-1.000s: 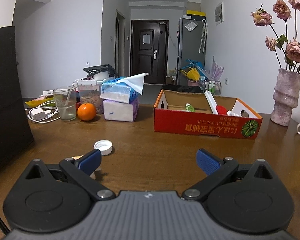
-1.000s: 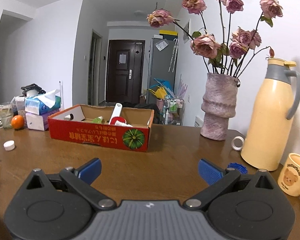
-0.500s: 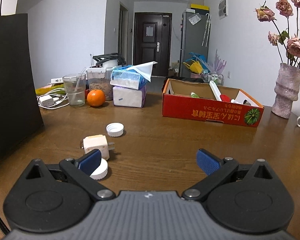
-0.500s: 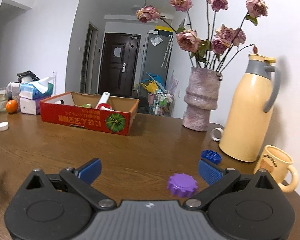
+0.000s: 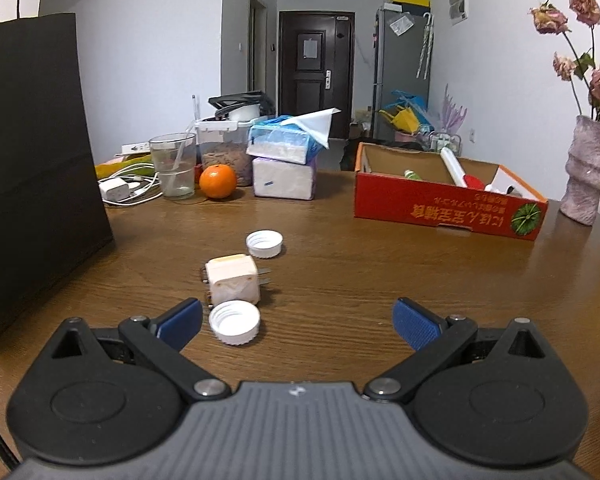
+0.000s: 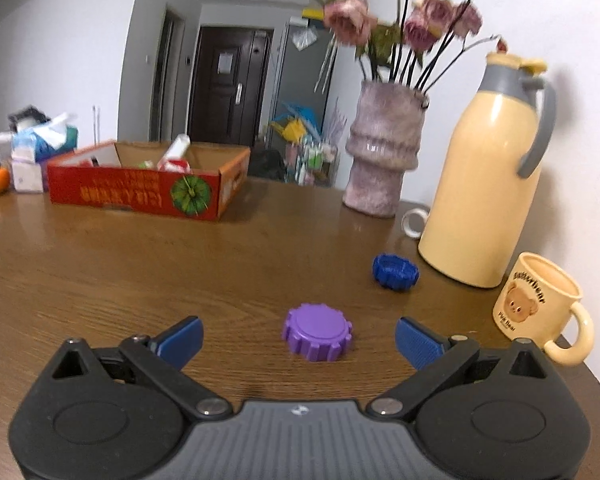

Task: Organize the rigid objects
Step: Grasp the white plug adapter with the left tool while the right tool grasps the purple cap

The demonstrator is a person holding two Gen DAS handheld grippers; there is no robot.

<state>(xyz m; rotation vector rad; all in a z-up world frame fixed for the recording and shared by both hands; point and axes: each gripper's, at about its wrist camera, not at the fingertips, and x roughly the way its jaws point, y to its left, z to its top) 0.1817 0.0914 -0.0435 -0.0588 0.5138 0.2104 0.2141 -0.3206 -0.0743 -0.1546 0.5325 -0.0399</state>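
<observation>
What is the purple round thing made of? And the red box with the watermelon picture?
The purple cap looks like hard matte plastic: evenly coloured, with moulded ridges around its edge. The red box looks like printed cardboard: its inside walls are plain brown and its flaps are folded.

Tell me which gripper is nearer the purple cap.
Right. The right gripper has the purple cap between its open fingers; the left gripper is over by the white caps, purple cap out of view.

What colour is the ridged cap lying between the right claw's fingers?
Purple; the right wrist view shows it best.
</observation>
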